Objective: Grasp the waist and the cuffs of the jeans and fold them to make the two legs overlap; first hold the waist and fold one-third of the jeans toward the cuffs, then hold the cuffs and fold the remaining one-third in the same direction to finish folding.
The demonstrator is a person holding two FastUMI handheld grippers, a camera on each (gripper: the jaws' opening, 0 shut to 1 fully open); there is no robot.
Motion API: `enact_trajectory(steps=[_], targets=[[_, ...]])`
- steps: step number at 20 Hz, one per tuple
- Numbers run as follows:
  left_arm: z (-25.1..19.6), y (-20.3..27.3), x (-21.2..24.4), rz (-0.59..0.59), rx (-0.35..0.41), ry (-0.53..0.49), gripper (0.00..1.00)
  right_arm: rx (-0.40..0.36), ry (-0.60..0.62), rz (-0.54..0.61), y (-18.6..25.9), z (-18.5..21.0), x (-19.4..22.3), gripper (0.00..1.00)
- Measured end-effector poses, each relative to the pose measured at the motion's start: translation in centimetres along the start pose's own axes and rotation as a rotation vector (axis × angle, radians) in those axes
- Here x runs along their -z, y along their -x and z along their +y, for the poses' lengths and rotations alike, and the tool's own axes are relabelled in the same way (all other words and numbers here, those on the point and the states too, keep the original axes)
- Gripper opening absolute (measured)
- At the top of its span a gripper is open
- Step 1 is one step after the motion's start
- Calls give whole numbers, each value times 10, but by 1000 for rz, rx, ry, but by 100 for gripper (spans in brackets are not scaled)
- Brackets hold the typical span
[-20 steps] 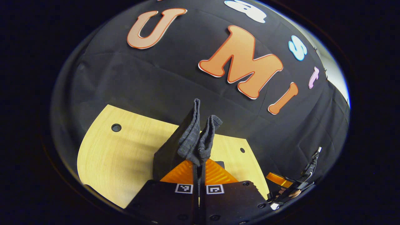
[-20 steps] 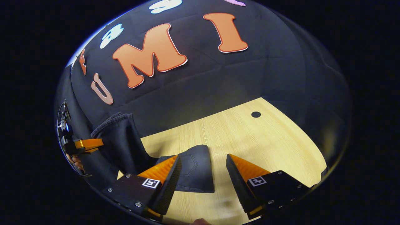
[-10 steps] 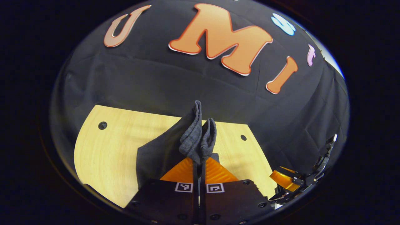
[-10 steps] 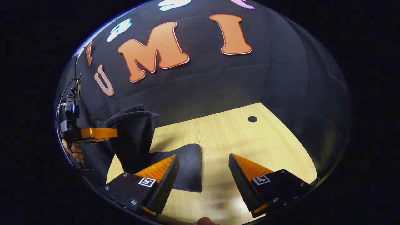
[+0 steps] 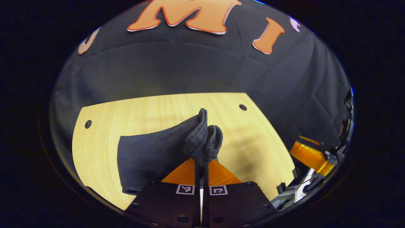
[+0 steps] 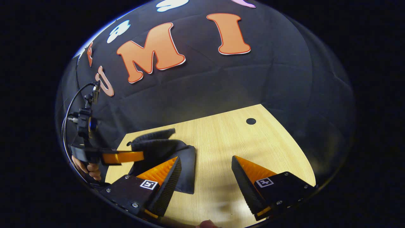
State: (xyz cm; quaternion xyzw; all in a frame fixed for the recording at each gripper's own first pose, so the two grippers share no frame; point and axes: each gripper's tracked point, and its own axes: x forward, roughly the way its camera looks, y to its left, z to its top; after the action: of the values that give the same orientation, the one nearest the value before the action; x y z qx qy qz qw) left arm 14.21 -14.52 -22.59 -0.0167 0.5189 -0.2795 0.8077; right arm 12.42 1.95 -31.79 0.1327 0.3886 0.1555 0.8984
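Already well along, my left gripper (image 5: 201, 163) pinched a bunched edge of the jeans (image 5: 152, 155) above the worktop (image 5: 148, 107), carrying the last fold; my right gripper (image 6: 205, 172) gaped wide at the stack's 3 o'clock, holding nothing.

Jeans (image 6: 177, 158) on table (image 6: 240, 142), left of right tongs (image 6: 205, 177).

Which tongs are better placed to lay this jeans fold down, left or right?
Left. The left tongs are already shut on the jeans edge above the table; the right tongs hang open, holding nothing.
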Motion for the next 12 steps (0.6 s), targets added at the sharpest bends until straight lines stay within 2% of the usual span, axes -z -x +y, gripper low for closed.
enact_trajectory(steps=[1, 2, 3, 6, 8, 9, 11, 12], targets=[[-11, -2, 10, 32, 23, -22, 6, -11, 3, 0, 0, 1, -1, 97], [-15, -3, 15, 44, 25, -47, 16, -15, 5, -3, 0, 1, -2, 96], [-20, -1, 16, 35, 34, -67, 19, -22, 5, -8, 2, 1, -3, 97], [-33, 6, 6, -33, 68, -73, 55, -38, 11, -36, 4, 5, -10, 96], [-25, 22, -13, -115, 42, -88, 80, -54, 21, -54, 5, 12, -14, 97], [-19, 33, -24, -162, 19, -101, 85, -64, 26, -67, 7, 15, -18, 96], [-10, 57, -38, -260, -25, -109, 80, -86, 49, -120, 14, 25, -28, 96], [-6, 70, -44, -308, -42, -103, 93, -88, 72, -158, 17, 30, -36, 96]])
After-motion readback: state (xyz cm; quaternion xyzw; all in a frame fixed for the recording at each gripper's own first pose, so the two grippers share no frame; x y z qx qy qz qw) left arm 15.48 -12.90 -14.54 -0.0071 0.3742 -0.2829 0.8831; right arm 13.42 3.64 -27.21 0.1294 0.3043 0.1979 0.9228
